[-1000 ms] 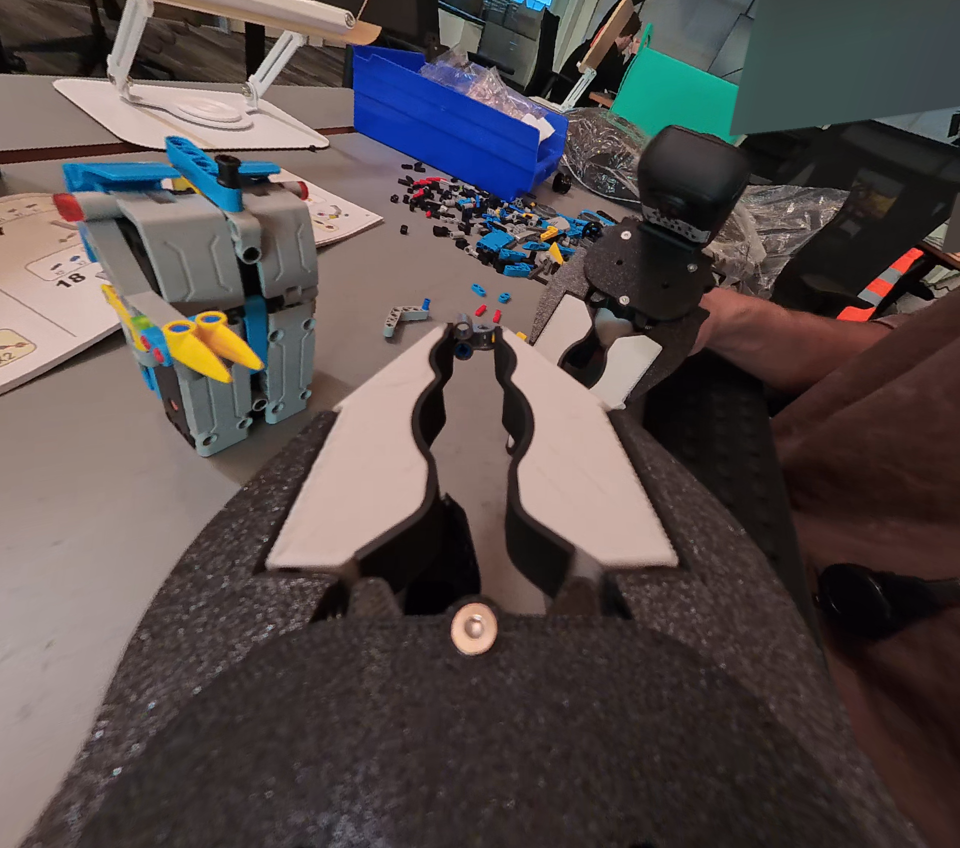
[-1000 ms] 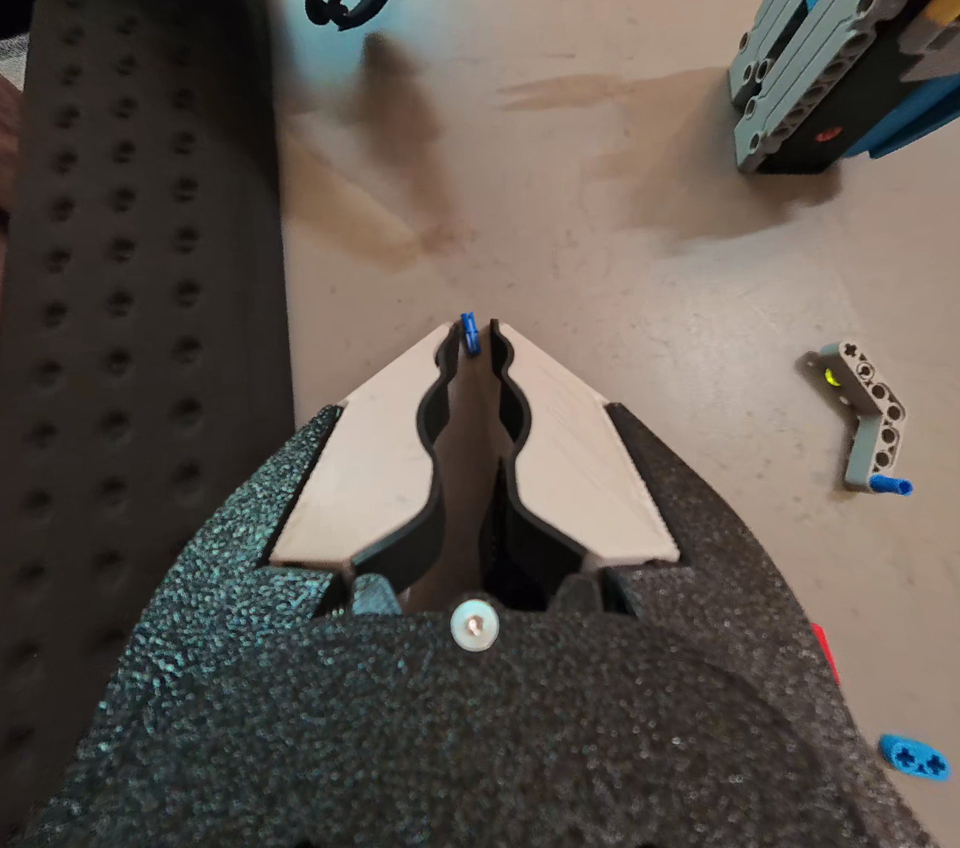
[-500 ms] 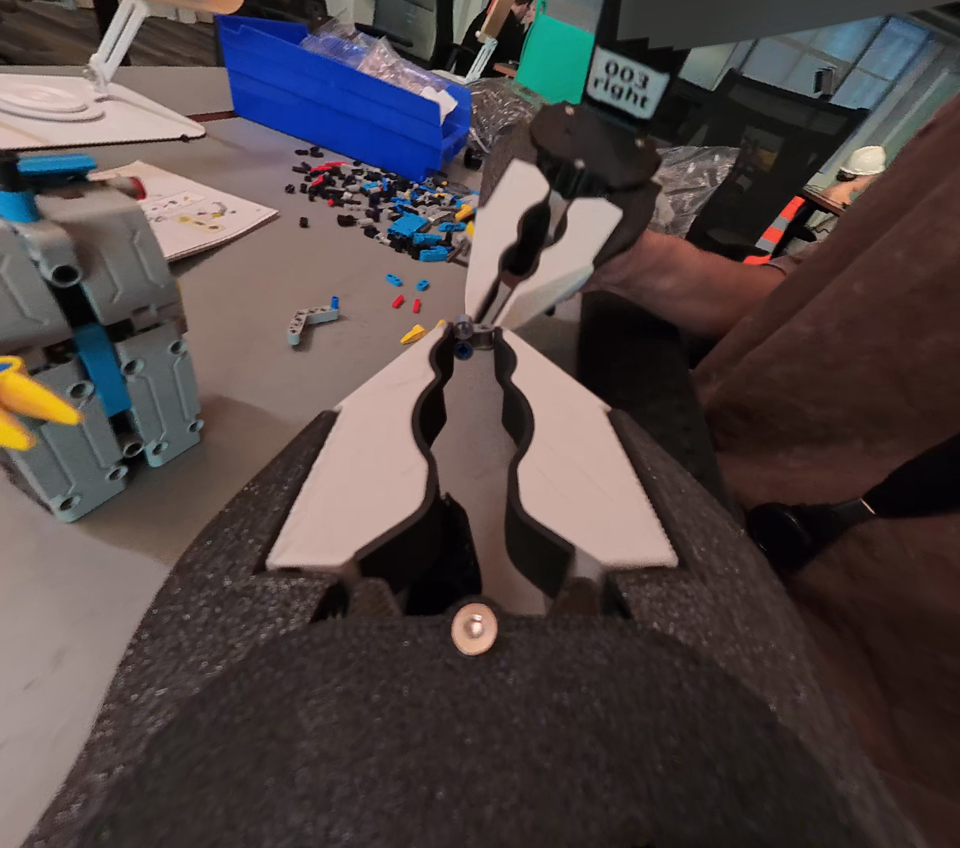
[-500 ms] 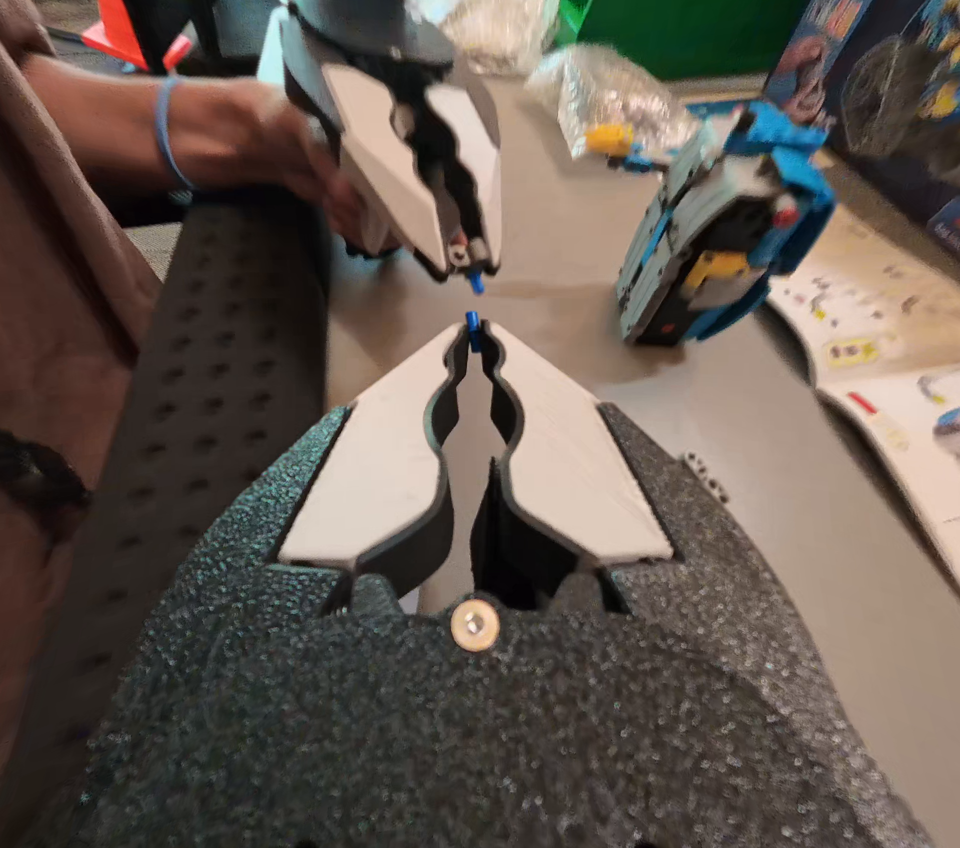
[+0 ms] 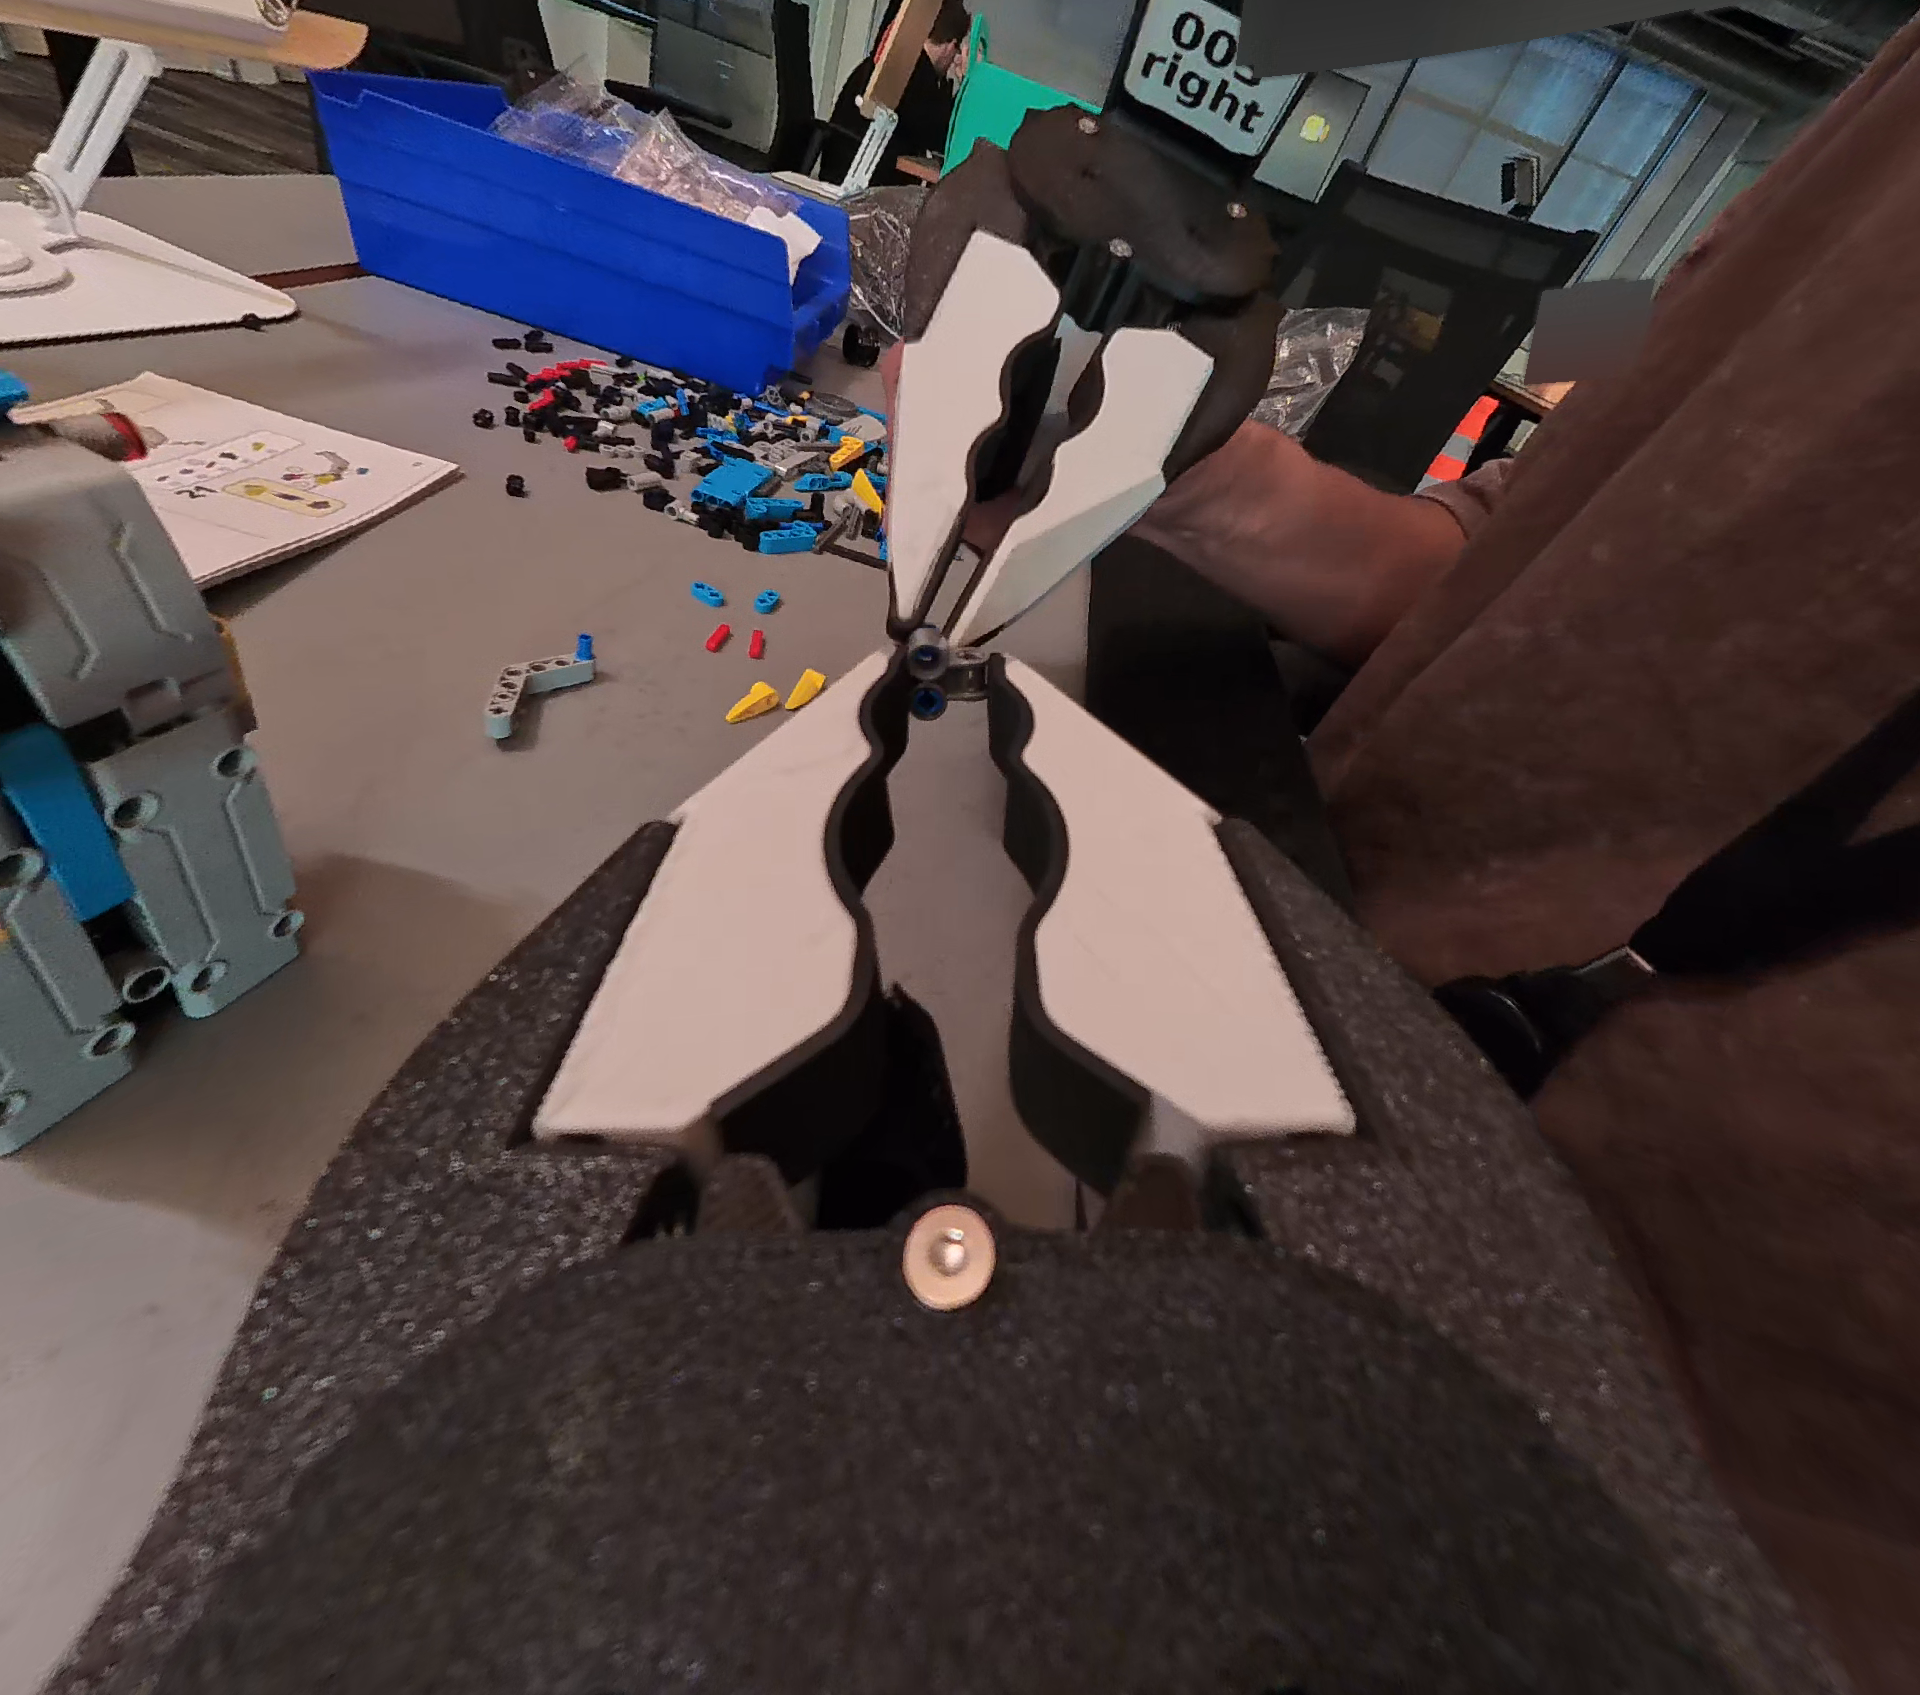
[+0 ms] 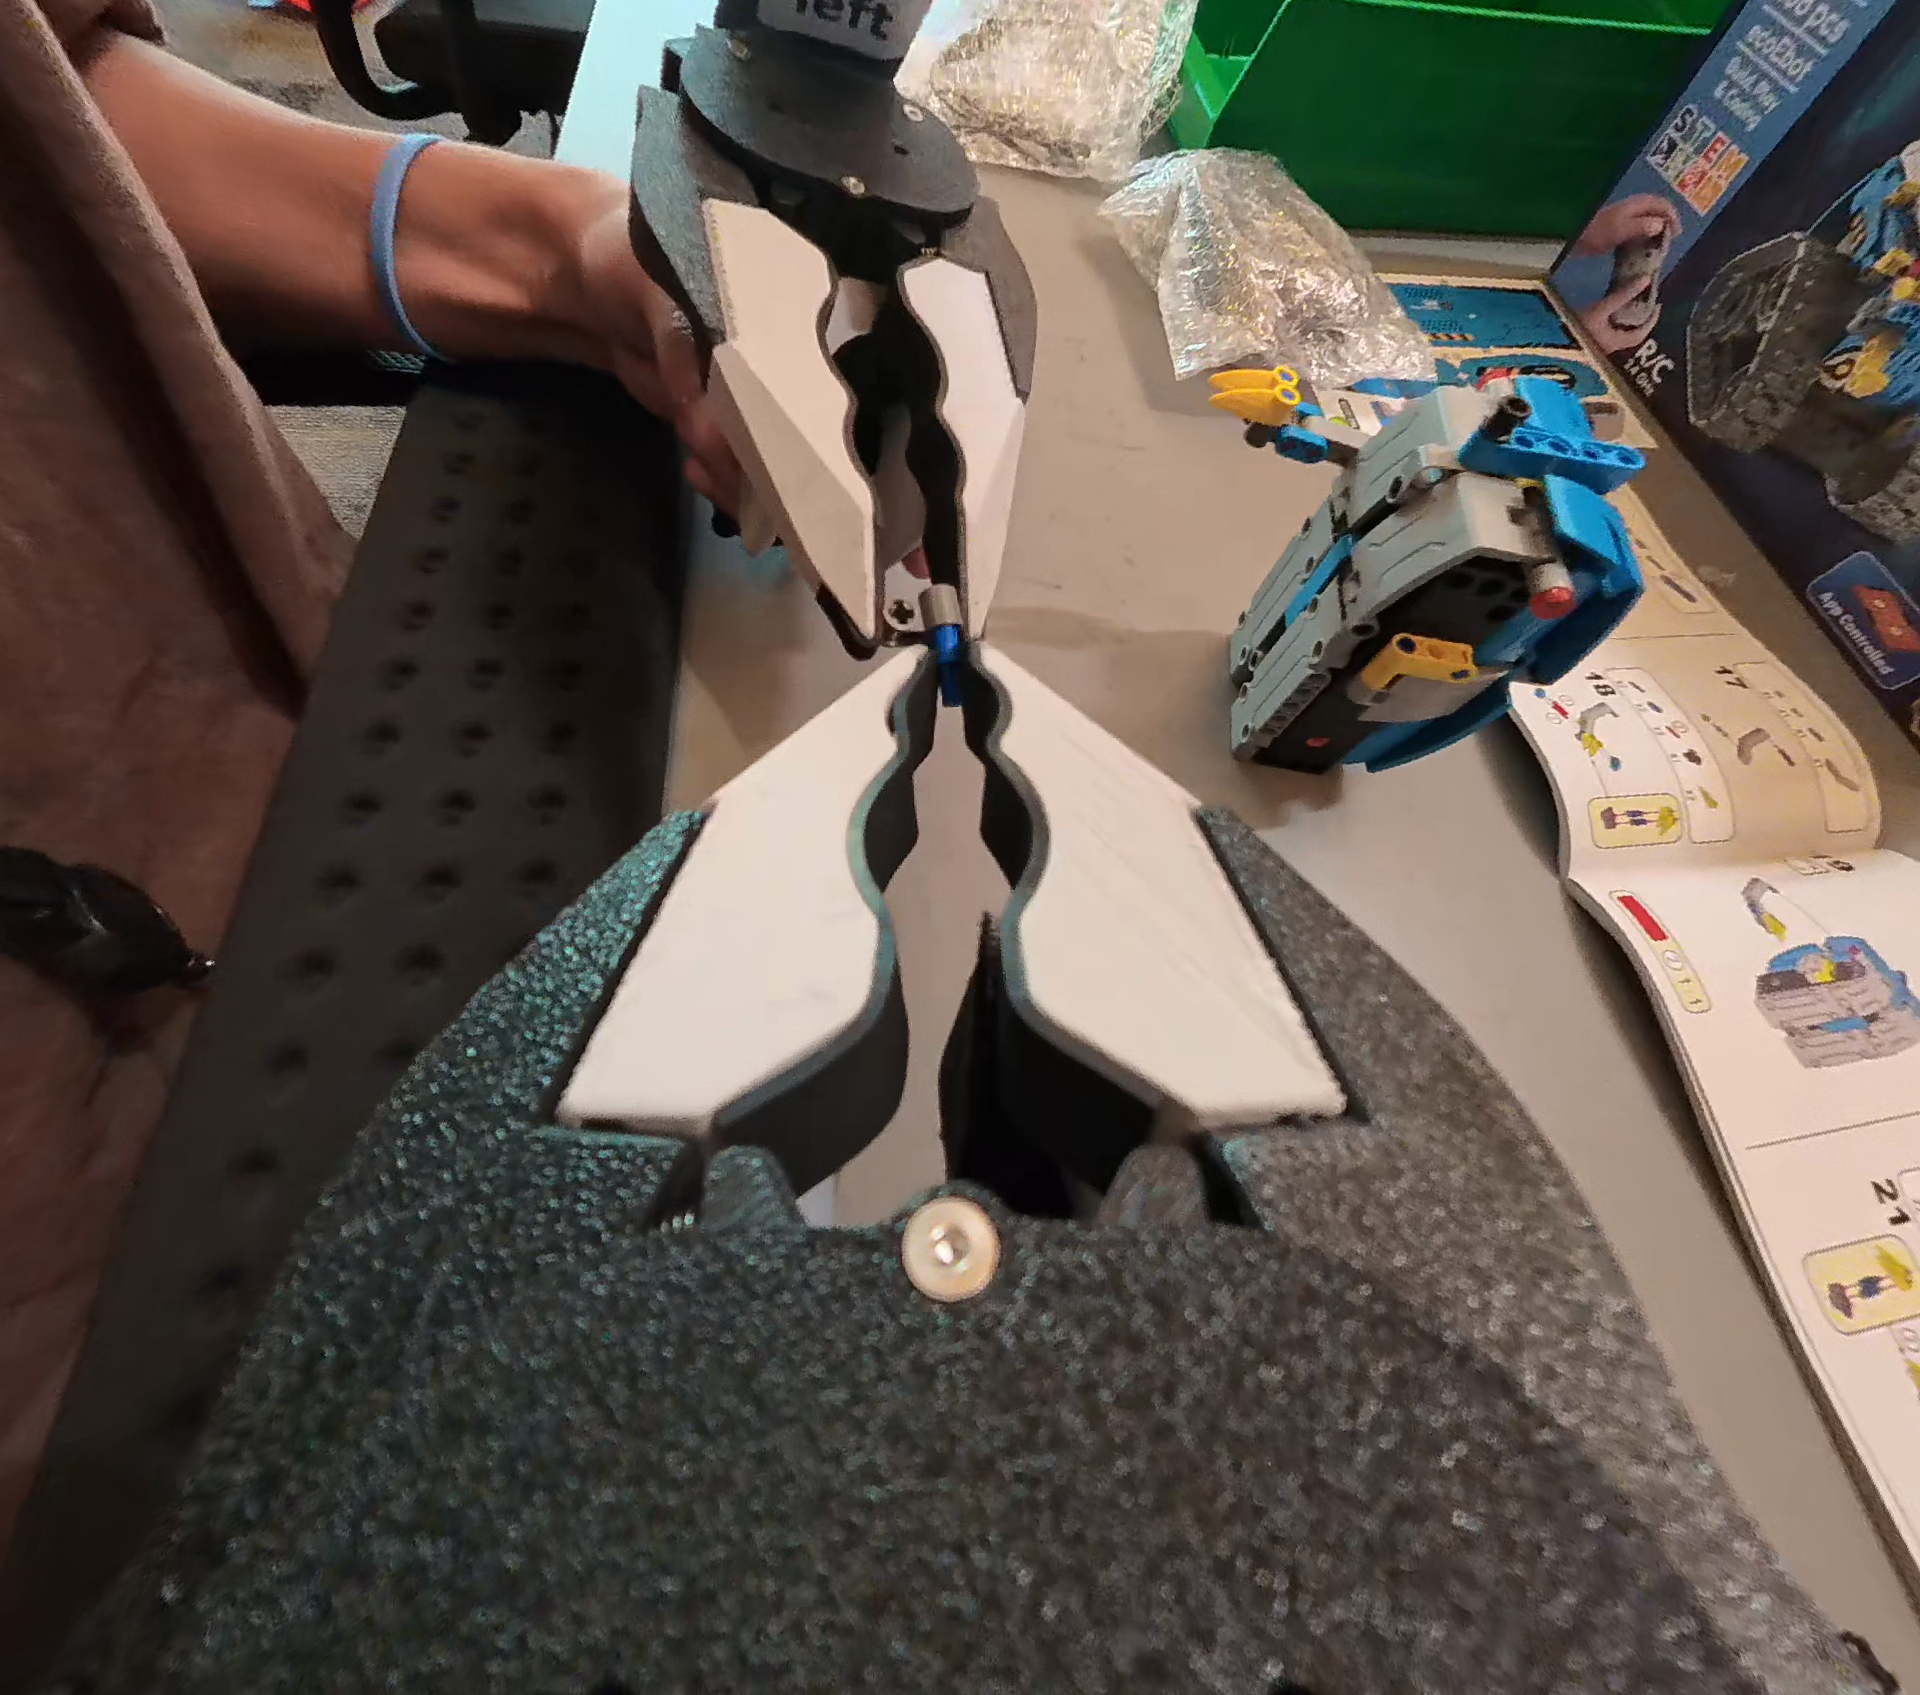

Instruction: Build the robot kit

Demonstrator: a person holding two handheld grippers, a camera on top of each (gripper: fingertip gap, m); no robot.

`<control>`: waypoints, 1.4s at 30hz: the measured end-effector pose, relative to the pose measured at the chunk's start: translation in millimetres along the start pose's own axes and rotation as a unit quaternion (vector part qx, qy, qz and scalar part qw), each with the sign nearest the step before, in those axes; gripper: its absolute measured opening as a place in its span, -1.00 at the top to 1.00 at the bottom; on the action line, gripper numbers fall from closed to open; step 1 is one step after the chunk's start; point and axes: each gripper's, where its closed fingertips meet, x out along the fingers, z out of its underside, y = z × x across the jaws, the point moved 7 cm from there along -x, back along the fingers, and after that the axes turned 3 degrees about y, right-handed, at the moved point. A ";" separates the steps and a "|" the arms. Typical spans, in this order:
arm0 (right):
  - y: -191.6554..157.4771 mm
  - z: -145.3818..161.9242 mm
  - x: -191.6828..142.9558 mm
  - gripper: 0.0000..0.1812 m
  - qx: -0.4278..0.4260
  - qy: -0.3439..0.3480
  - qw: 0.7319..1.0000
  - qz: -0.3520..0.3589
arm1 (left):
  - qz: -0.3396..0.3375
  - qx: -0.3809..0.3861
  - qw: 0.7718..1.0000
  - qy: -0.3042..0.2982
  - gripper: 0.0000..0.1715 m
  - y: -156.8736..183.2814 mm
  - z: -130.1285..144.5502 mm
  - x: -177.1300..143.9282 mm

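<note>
Left tool (image 5: 940,677) clamped at its tips on a small grey connector (image 5: 951,653) that carries a blue pin. Right tool (image 6: 948,671) clamped on a blue pin (image 6: 947,646). The two tools meet tip to tip above the counter (image 5: 416,762), near its front edge; the pin's far end touches the connector's grey sleeve, how far in I cannot tell.

Containers: blue bin (image 5: 582,253) at the back of the counter, holding clear plastic bags. Green bin (image 6: 1455,35) on the other side, contents not visible; crumpled clear bags (image 6: 1247,263) lie just beside it.

Around: loose small parts (image 5: 707,450) scattered in front of the blue bin; a grey angled beam (image 5: 535,684) and two yellow wedges (image 5: 774,695) nearer the tools. Grey and blue model (image 6: 1434,575) stands on the counter beside an open booklet (image 6: 1714,866); a printed box (image 6: 1787,211) behind it. A black perforated panel (image 6: 416,710) lies along the counter's edge below both wrists.
</note>
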 end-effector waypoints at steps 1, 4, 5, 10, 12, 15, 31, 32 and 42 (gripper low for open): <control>0.0 0.5 0.4 0.95 0.004 0.000 1.000 -0.004 | -0.001 0.003 1.000 -0.001 0.84 0.3 0.0 0.4; -0.4 3.4 1.6 0.96 0.013 -0.002 1.000 -0.013 | 0.000 0.009 1.000 -0.011 0.84 0.7 2.3 1.4; -1.2 3.6 1.6 0.96 0.013 -0.002 1.000 -0.015 | 0.004 0.007 1.000 -0.012 0.84 1.2 2.6 1.4; -4.3 4.6 -1.2 0.96 -0.003 -0.028 0.999 -0.017 | 0.008 0.010 1.000 -0.026 0.84 3.0 5.9 5.1; -6.0 7.4 1.3 0.96 -0.011 -0.046 0.999 -0.011 | 0.005 0.014 0.999 -0.040 0.84 2.1 9.1 5.7; -5.9 9.8 0.6 0.96 -0.003 -0.049 0.999 -0.016 | 0.001 0.022 0.999 -0.049 0.84 2.6 11.2 7.7; -1.3 17.6 -5.8 0.96 0.084 0.058 0.991 -0.089 | 0.034 -0.011 0.999 -0.034 0.84 5.3 7.4 7.7; -1.1 16.3 -6.8 0.96 0.091 0.074 0.989 -0.093 | 0.041 -0.018 0.999 -0.025 0.84 6.0 5.4 7.0; -1.3 -2.5 -7.1 0.96 0.059 0.080 0.994 -0.048 | 0.061 -0.054 0.996 0.029 0.85 4.0 -6.2 -1.6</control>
